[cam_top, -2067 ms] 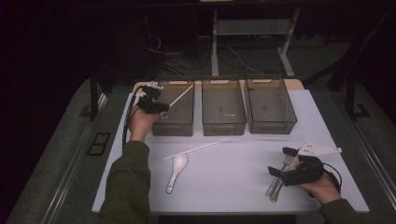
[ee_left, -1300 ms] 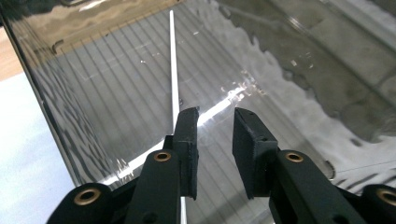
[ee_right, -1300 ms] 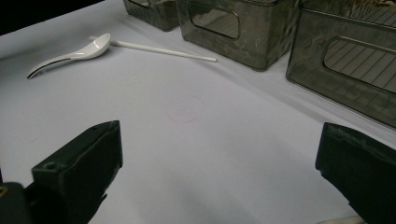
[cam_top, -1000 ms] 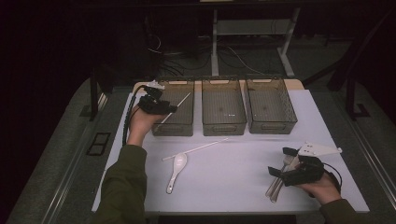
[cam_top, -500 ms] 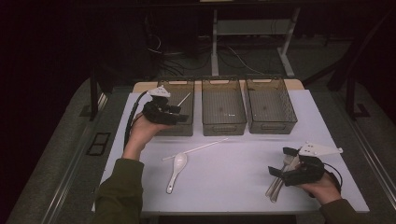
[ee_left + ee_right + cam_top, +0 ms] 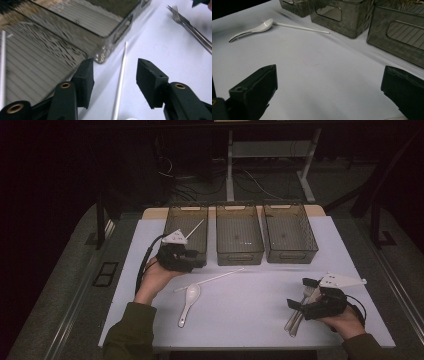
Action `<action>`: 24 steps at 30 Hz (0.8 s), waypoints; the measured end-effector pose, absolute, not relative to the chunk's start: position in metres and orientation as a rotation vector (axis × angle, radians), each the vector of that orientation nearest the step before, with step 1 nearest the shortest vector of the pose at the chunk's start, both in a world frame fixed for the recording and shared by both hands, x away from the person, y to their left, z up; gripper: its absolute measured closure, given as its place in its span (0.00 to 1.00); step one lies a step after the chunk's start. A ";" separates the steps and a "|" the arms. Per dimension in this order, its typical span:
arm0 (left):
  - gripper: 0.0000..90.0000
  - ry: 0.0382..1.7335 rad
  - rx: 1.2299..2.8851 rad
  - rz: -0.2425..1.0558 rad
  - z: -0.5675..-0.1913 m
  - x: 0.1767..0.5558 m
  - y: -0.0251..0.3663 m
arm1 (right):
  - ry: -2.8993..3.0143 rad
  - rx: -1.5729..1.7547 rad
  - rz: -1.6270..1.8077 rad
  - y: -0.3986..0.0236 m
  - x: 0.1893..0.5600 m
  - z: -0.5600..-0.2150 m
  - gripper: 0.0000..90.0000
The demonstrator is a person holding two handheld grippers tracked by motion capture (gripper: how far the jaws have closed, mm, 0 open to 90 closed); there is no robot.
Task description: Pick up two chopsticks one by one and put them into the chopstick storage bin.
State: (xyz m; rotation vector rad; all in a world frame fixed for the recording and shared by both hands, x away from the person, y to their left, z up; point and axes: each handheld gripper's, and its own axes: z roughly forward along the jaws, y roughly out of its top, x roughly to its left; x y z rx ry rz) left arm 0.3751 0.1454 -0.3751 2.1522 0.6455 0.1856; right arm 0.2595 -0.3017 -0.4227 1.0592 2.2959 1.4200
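Left hand-held gripper [image 6: 192, 261] has left the chopstick [image 6: 194, 228] in the bin [image 6: 186, 215].

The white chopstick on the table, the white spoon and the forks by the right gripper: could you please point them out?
white chopstick [image 6: 121, 75], left gripper view, mid-shaft.
white spoon [image 6: 192, 293], high view, bowl.
forks [image 6: 296, 319], high view, handles.

White table top [image 6: 250, 320] with three bins [image 6: 239, 240], chopstick [image 6: 210, 279], spoon [image 6: 189, 299], forks [image 6: 296, 317].
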 end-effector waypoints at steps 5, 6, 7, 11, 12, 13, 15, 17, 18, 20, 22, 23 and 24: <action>0.62 0.616 2.178 0.186 -0.388 0.370 0.144 | 2.293 1.056 1.422 -0.302 0.258 -0.422 0.01; 0.63 0.617 2.179 0.178 -0.391 0.370 0.143 | 2.293 1.055 1.420 -0.302 0.258 -0.422 0.01; 0.64 0.611 2.181 0.162 -0.393 0.370 0.142 | 2.293 1.055 1.421 -0.302 0.258 -0.422 0.01; 0.68 0.592 2.205 0.143 -0.402 0.371 0.139 | 2.295 1.055 1.418 -0.302 0.258 -0.422 0.01; 0.69 0.588 2.216 0.147 -0.405 0.371 0.139 | 2.295 1.055 1.418 -0.302 0.258 -0.422 0.01; 0.70 0.597 2.217 0.145 -0.407 0.370 0.139 | 2.295 1.055 1.420 -0.302 0.258 -0.422 0.01; 0.73 0.606 2.214 0.122 -0.410 0.370 0.139 | 2.295 1.055 1.418 -0.302 0.258 -0.423 0.01; 0.76 0.606 2.202 0.113 -0.414 0.368 0.139 | 2.296 1.057 1.417 -0.303 0.258 -0.422 0.01; 0.77 0.604 2.204 0.112 -0.416 0.368 0.139 | 2.296 1.054 1.416 -0.303 0.258 -0.422 0.01; 0.80 0.611 2.206 0.090 -0.420 0.369 0.138 | 2.297 1.054 1.415 -0.302 0.258 -0.423 0.01; 0.81 0.600 2.225 0.089 -0.424 0.370 0.137 | 2.301 1.054 1.413 -0.301 0.258 -0.423 0.01; 0.81 0.594 2.239 0.089 -0.426 0.371 0.136 | 2.301 1.053 1.413 -0.301 0.258 -0.422 0.01; 0.81 0.597 2.252 0.083 -0.428 0.371 0.135 | 2.302 1.052 1.413 -0.301 0.258 -0.423 0.01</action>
